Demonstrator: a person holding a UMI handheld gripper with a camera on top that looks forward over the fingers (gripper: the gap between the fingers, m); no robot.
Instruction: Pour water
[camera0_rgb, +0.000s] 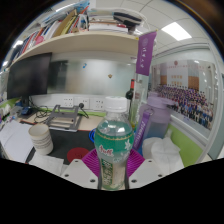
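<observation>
One hand-held gripper (113, 172) here, and its two fingers are clamped on one clear plastic water bottle (113, 147), one finger pressing in from each side with the pink pads (90, 160) snug against the lower body. So the bottle sits right between the fingers, held up off the tabletop (20, 145) as far as I can tell. Its long axis runs straight up and down, white cap (117, 103) pointing up and still screwed on, green label (113, 140) wrapped round the middle, and there's water inside. Just past the bottle on the right side I count one purple cup-like container (158, 112) standing upright, and below it one clear plastic cup (160, 150) right next to the right finger. Off to the left, well apart from the bottle, there's one white paper cup (41, 137) standing on the tabletop, with one metal tray-looking thing (62, 121) behind it. Farther back is one dark monitor screen (30, 75) on the left, one shelf (90, 38) overhead stacked with books or boxes (too small to count), one purple banner (146, 55) hanging upright, and one big group photo (185, 100) on the wall to the right. Ceiling light panels (176, 30) glow up top; I can make out at least one clearly.
</observation>
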